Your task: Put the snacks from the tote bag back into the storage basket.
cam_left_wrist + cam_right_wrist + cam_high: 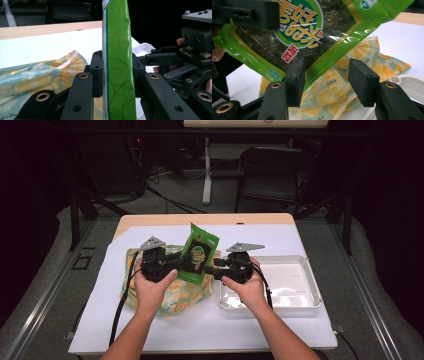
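Note:
A green snack packet (pixel 199 252) with a dark window and a round label stands tilted above the table's middle. My left gripper (pixel 187 262) is shut on it; in the left gripper view the packet (pixel 118 62) is edge-on, pinched between both pads. My right gripper (pixel 212 268) faces it from the right, open. In the right gripper view its jaws (pixel 325 75) stand apart just under the packet's (pixel 299 27) lower edge, with neither pad pressing on it. One left finger (pixel 244 12) crosses the packet's top left there.
A lemon-print bag (pixel 175 295) lies flat under and behind the packet on the white sheet (pixel 250 240). A white plastic tray (pixel 312 285) sits to the right, close to my right hand. A dark chair (pixel 272 170) stands beyond the table.

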`<state>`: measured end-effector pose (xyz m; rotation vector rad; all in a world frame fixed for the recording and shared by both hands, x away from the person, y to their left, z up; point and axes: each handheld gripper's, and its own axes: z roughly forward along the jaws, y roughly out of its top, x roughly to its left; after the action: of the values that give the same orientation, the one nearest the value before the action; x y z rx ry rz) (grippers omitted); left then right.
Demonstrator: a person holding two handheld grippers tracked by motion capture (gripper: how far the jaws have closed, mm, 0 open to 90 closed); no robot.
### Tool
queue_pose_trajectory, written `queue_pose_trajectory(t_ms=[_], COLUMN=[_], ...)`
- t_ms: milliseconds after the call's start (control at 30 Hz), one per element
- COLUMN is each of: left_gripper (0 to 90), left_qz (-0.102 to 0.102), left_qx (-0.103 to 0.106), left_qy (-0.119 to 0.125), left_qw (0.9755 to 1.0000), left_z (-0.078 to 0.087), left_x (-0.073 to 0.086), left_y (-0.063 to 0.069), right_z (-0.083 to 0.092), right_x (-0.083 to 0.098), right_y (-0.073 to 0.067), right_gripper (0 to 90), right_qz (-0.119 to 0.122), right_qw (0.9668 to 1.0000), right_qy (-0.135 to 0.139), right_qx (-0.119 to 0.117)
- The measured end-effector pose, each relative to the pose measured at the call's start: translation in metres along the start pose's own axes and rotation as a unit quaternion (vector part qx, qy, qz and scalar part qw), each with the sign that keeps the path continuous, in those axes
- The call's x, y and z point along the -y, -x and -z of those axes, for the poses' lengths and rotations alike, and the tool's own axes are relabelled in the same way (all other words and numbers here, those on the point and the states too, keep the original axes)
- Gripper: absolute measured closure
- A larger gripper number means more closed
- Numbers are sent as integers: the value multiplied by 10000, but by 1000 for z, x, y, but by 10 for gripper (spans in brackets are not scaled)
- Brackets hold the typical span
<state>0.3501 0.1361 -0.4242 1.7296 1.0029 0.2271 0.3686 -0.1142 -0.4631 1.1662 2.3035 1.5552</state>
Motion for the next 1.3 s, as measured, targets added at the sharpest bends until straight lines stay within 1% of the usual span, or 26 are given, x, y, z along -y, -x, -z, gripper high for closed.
queue_pose_trajectory(t_ms=[200,267,400,433,500,767,833,967,1000,1133,1300], left_gripper=[716,715,715,715,715,714,714,711,710,709,708], left_qz=[-16,-35,-34,-38,-59,29,24,9,0,6,11], left_qx=[84,78,81,85,87,132,139,159,165,191,223], left_qy=[-29,-39,-47,-46,-52,-71,-79,-164,-185,-214,-257], left_qw=[10000,10000,10000,9999,9999,9999,9999,9997,9997,9996,9994], left_z=[-5,-6,-8,-8,-8,-12,-13,-15,-15,-17,-19], left_x=[1,2,3,3,3,7,7,8,8,9,10], left_y=[3,4,5,4,4,3,2,2,2,2,3], right_z=[-1,-2,-2,-2,-1,1,1,3,3,6,9], right_x=[1,1,2,2,2,2,2,2,2,2,2], right_y=[1,2,5,5,6,9,10,12,12,15,17], right_gripper=[474,472,477,482,493,529,536,564,581,628,677], right_qz=[-102,-173,-231,-293,-323,-439,-496,-504,-535,-781,-896], right_qw=[9999,9997,9994,9993,9992,9989,9986,9986,9985,9967,9955], right_qy=[-24,-12,-40,-7,14,64,94,104,132,191,296], right_qx=[-130,-199,-237,-246,-233,-161,-152,-75,-50,-67,-10])
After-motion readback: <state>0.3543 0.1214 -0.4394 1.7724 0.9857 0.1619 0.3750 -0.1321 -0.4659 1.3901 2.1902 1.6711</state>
